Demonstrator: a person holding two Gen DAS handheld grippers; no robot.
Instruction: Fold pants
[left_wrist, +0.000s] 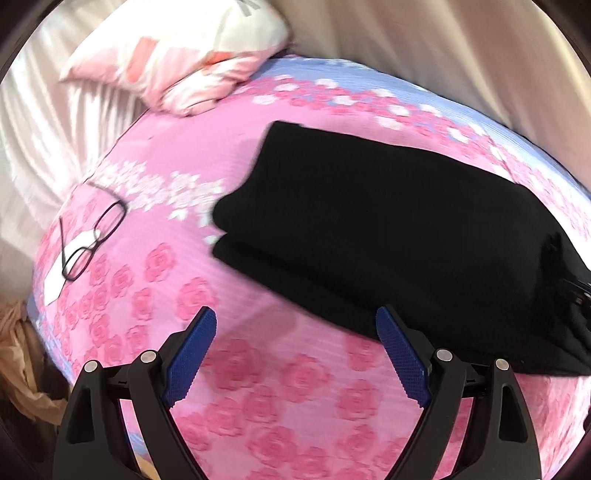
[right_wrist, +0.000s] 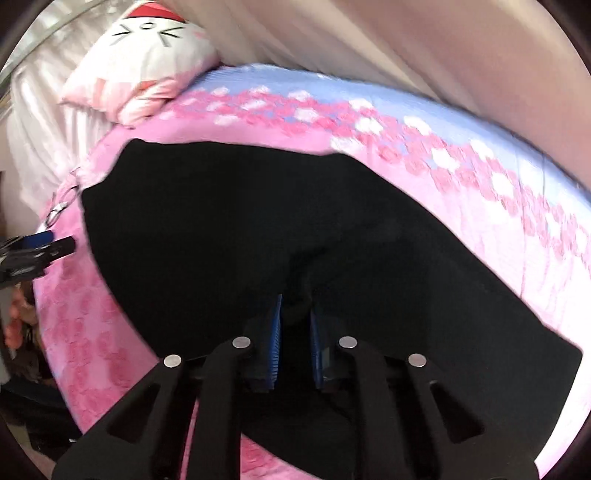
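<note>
Black pants (left_wrist: 388, 236) lie folded in layers on a pink rose-print bedspread (left_wrist: 258, 369). My left gripper (left_wrist: 295, 325) is open and empty, just in front of the pants' near left edge, its right finger close to the fabric. In the right wrist view the pants (right_wrist: 240, 221) fill the middle. My right gripper (right_wrist: 295, 314) is shut on a bunched fold of the pants, with black fabric pinched between the blue pads (right_wrist: 275, 332). The left gripper shows at the far left of that view (right_wrist: 40, 247).
A pair of black-framed glasses (left_wrist: 92, 236) lies on a white paper on the bedspread, left of the pants. A pink and white pillow (left_wrist: 177, 55) sits at the head of the bed (right_wrist: 136, 62). Pale curtains hang behind. The bed's left edge drops to clutter (left_wrist: 18, 350).
</note>
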